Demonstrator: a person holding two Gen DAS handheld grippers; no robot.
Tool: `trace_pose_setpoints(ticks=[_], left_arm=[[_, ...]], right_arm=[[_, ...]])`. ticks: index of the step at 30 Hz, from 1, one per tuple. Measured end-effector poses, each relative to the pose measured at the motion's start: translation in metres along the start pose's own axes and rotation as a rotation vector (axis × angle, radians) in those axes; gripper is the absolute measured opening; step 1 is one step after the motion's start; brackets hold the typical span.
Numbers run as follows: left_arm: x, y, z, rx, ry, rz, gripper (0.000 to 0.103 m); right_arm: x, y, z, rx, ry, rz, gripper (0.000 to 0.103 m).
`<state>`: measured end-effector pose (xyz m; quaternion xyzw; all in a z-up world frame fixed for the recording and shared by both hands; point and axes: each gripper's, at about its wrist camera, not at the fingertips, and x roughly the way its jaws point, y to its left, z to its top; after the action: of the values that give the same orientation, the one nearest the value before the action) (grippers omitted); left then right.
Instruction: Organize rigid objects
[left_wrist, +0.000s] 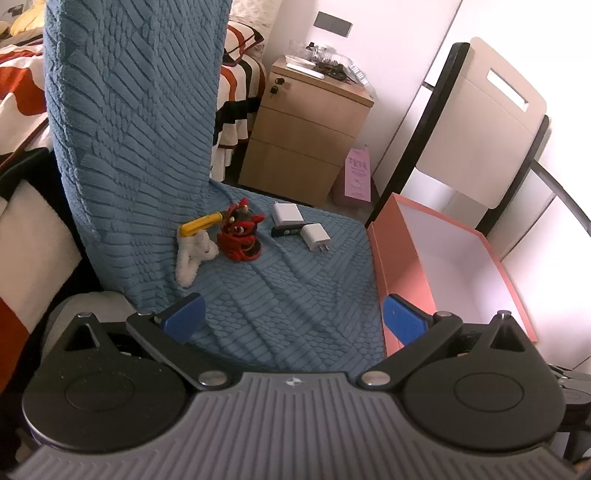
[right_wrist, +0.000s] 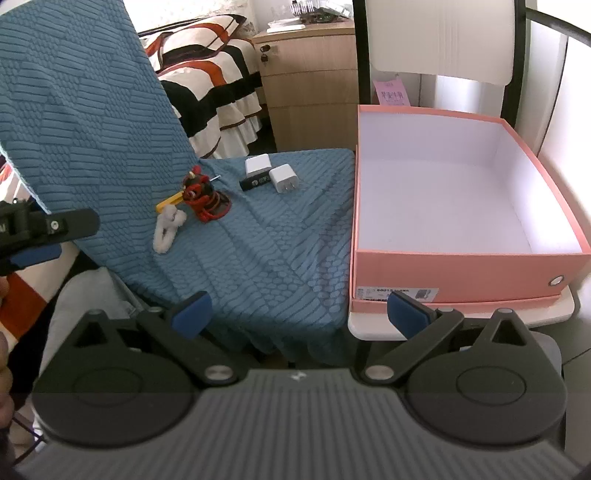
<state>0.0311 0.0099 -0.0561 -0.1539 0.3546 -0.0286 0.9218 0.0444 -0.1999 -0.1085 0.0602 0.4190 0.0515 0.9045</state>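
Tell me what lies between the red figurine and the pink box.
In the right wrist view, between the red figurine and the pink box lie two white chargers and a black stick on blue cloth.

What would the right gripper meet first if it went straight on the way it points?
Probably the blue textured cloth on the seat: the open right gripper points down at bare fabric, short of the white plug charger. Depth is uncertain.

Ribbed blue cloth (right_wrist: 258, 240), seemingly cardboard box (right_wrist: 461, 273)
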Motion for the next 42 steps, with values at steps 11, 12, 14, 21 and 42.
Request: trace_pose_setpoints(ticks=[11,12,14,21,42], left_arm=[[0.001,-0.002,0.001,0.001,-0.002,0.012,0.103],[0.001,-0.002,0.001,0.002,-0.002,0.01,0.103],[0.001,-0.001,0.0,0.005,0.005,-0.001,0.103],[0.003,0.0,-0.004,0.01,0.004,0.028,0.103],[0.011,-0.001,-0.01,0.046,0.028,-0.006,0.103]], right_arm=[[0.002,0.002,0.002,0.004,0.007,-0.013,0.103],[0.002,0.002,0.002,0.008,0.008,-0.002,0.103],[0.003,0.002,0.001,0.017,0.013,0.007,0.103],[0.007,-0.001,-0.006,0.033,0.049,-0.003,0.103],[0.007,-0.003,-0.008,0.031,0.041,0.009,0.103]])
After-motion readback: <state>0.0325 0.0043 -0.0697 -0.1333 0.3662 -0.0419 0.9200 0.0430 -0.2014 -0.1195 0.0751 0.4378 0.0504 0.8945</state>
